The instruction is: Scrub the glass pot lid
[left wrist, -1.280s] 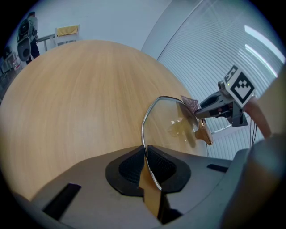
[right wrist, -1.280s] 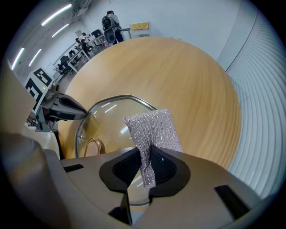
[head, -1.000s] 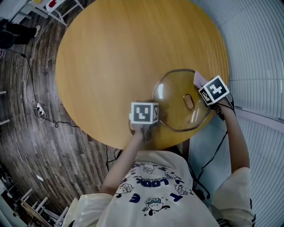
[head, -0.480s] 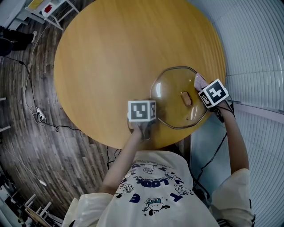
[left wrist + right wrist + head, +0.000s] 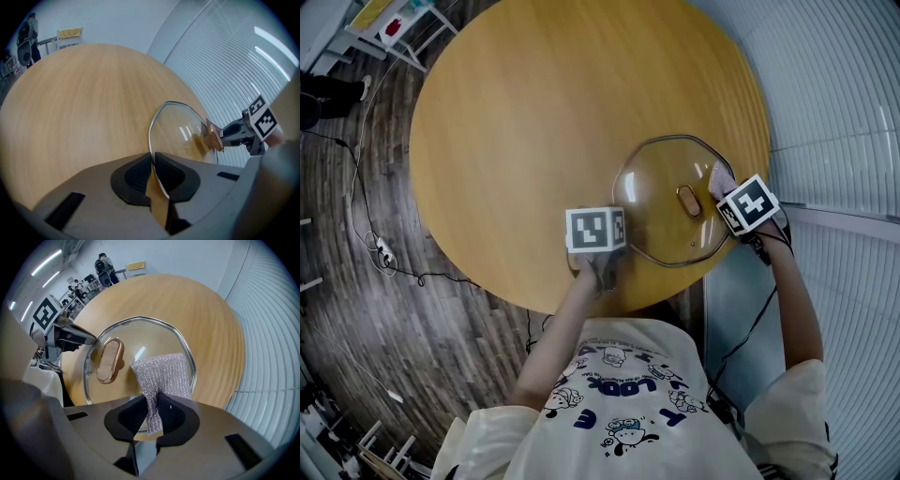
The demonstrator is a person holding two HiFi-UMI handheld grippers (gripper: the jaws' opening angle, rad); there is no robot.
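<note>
Glass pot lid (image 5: 661, 208), metal-rimmed, silvery knitted cloth (image 5: 164, 376), round wooden table (image 5: 534, 122)

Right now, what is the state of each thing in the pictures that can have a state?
Glass pot lid: handle side up, rim clamped by the left gripper.
Left gripper: shut on the lid's rim.
Right gripper: shut on the mesh cloth.
Mesh cloth: pinched at one end, spread over the glass beside the handle.

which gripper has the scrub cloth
The right gripper: its jaws pinch the silvery mesh cloth, while the left gripper clamps the glass pot lid by its rim.
</note>
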